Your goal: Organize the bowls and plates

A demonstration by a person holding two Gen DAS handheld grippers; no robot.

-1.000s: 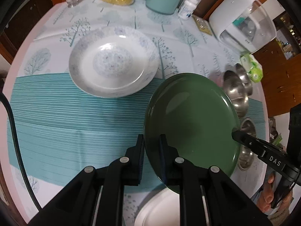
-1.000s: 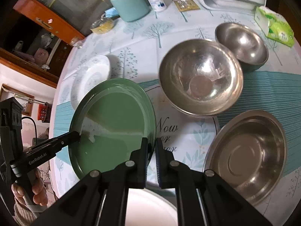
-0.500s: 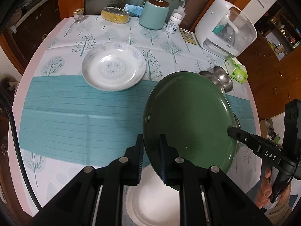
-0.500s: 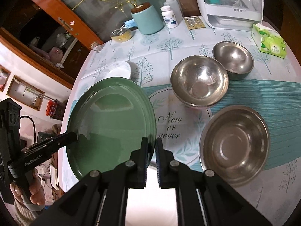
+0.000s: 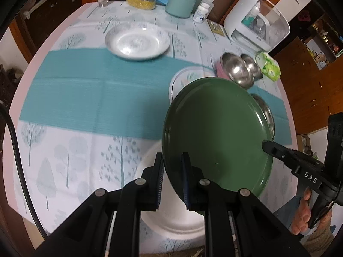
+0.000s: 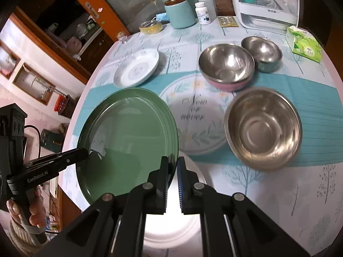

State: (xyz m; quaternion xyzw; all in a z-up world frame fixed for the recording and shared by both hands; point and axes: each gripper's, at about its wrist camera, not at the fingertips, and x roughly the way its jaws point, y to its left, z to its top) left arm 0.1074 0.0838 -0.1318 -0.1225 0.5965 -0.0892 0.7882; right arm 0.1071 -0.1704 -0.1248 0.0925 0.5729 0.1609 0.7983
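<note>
Since a second ago we have carried the green plate higher and back from the bench; more cloth now shows around it. Left gripper fingers clamp the plate's near rim; right gripper fingers clamp the opposite rim. It hangs tilted, off the bench, above a white plate. Beyond lie a lettered plate, three steel bowls and a patterned plate.

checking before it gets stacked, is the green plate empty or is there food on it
Empty. The green plate, clamped at opposite rims by the left gripper and right gripper, shows only a bare glossy face with reflections.
</note>
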